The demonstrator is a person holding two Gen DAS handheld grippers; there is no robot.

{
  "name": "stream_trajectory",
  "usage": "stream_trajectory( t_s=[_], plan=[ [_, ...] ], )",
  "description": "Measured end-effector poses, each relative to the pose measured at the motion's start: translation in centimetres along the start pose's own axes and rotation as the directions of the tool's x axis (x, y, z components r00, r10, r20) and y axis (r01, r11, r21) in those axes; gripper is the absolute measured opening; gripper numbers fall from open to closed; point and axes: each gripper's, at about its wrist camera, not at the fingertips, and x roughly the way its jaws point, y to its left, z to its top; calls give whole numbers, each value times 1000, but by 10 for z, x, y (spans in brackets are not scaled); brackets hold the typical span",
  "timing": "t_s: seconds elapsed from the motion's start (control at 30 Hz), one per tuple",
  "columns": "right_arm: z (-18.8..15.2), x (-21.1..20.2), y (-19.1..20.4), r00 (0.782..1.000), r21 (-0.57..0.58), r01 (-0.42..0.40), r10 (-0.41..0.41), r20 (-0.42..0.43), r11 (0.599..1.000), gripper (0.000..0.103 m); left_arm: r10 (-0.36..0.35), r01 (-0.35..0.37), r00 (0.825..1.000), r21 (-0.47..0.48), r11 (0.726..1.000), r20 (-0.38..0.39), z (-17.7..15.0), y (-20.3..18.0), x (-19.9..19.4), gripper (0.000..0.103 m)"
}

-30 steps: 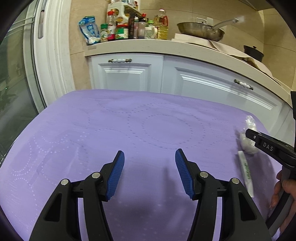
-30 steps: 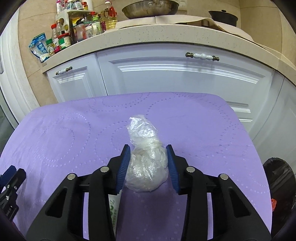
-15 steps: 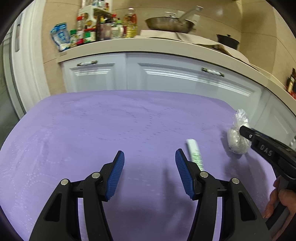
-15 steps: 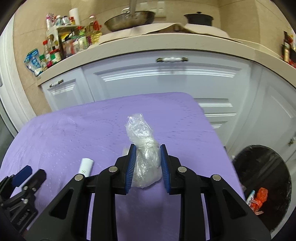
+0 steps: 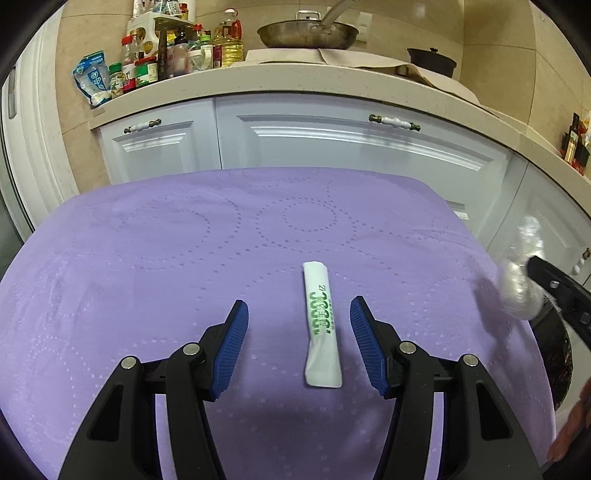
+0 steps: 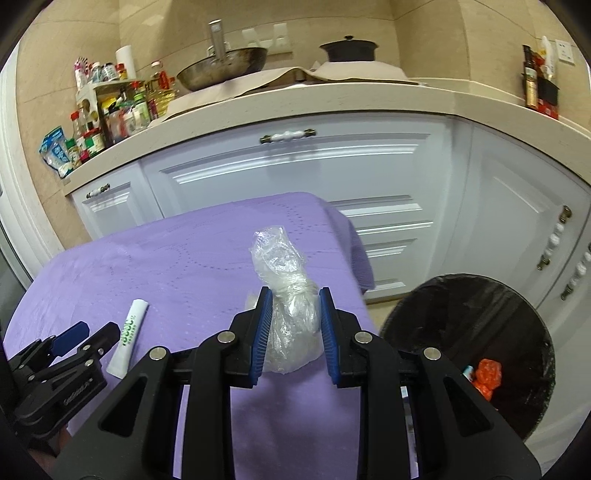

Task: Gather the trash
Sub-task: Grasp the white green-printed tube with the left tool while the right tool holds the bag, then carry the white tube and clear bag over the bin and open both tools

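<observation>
My right gripper (image 6: 294, 321) is shut on a crumpled clear plastic bag (image 6: 286, 291), held above the right end of the purple table (image 6: 155, 266). The bag also shows at the right edge of the left wrist view (image 5: 519, 284). A white tube with green print (image 5: 320, 325) lies on the cloth between the fingers of my open left gripper (image 5: 297, 332); it also shows in the right wrist view (image 6: 128, 326). A black-lined trash bin (image 6: 469, 347) with red scraps inside stands on the floor to the right of the table.
White kitchen cabinets (image 5: 332, 140) stand close behind the table. The counter above holds spice jars and bottles (image 5: 162, 55), a metal pan (image 5: 306, 35) and a black pot (image 6: 347, 48). A doorframe (image 5: 33, 147) is at the left.
My right gripper closed on the plastic bag, lifted it and carried it right toward the bin. My left gripper swung right, so the white tube now lies between its open fingers.
</observation>
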Motion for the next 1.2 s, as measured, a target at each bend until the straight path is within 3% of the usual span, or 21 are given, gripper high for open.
stream_trajectory(
  t_s=[0.2,0.27,0.37,0.43,0.87,1.2],
  plan=[
    [-2,-7,-17,1000,21,6,-6,9,1000,25,-2,2,999,13,1000,-34,-3,-9,8,57],
    [-3,-9,-20,1000,26,4,-4,12,1000,25,-4,5,999,22,1000,-43,-4,-11,10,51],
    [-3,-11,-22,1000,31,1,-2,17,1000,25,-15,18,997,45,999,-79,-5,-15,17,25],
    [-3,-12,-23,1000,34,1,-2,20,999,25,-22,27,995,50,998,-97,-6,-15,20,17],
    [-4,-20,-25,999,41,7,-9,37,999,25,-25,28,998,59,998,-50,-4,-15,11,10],
    [-2,-31,-27,998,39,9,-11,62,999,25,-25,23,999,58,998,33,1,-15,-17,10]
  ],
)
